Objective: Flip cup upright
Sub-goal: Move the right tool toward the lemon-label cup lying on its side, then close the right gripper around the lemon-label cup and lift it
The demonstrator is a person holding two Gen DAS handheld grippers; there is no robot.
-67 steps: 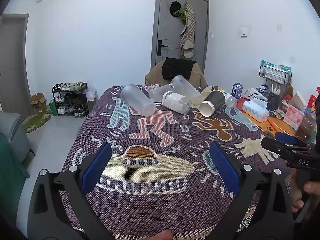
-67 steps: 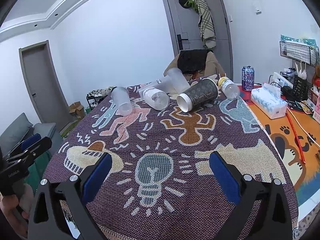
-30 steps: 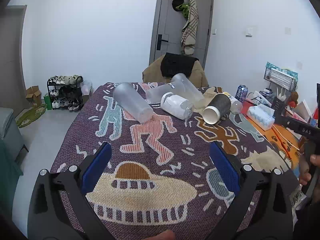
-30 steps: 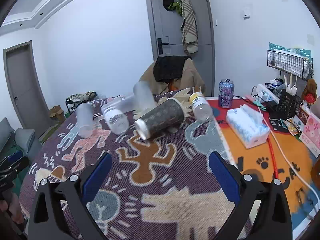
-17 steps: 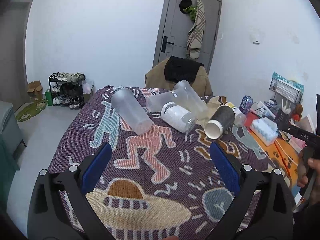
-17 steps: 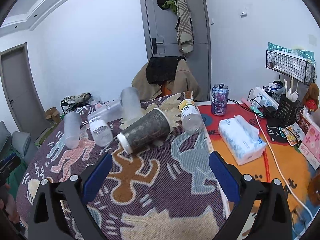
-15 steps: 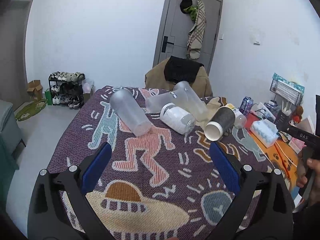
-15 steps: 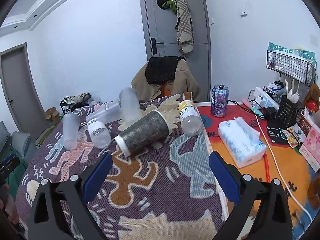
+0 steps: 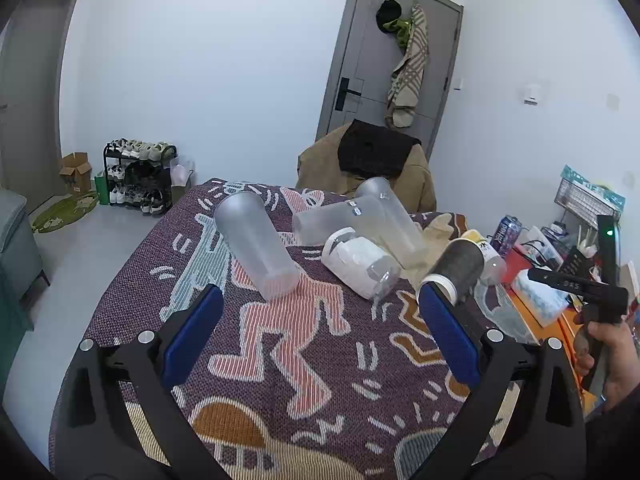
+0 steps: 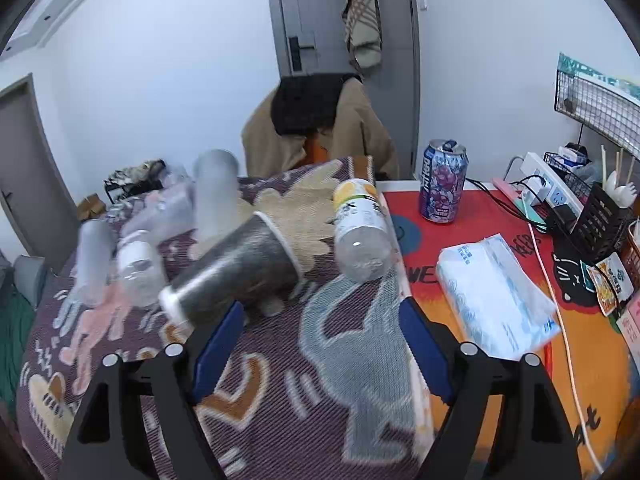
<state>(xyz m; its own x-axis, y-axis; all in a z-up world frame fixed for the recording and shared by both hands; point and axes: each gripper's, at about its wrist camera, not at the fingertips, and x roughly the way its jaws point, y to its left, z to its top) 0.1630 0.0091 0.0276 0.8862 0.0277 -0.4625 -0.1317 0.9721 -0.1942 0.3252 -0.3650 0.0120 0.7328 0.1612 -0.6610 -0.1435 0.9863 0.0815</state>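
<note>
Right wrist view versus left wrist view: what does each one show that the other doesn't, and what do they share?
Only the right wrist view shows the cable and the plug strip. Only the left wrist view shows the right gripper in the person's hand, and the cardboard box on the floor. Both show the dark cup on its side, the frosted cups, the drink can and tissue pack. The left gripper is open.
</note>
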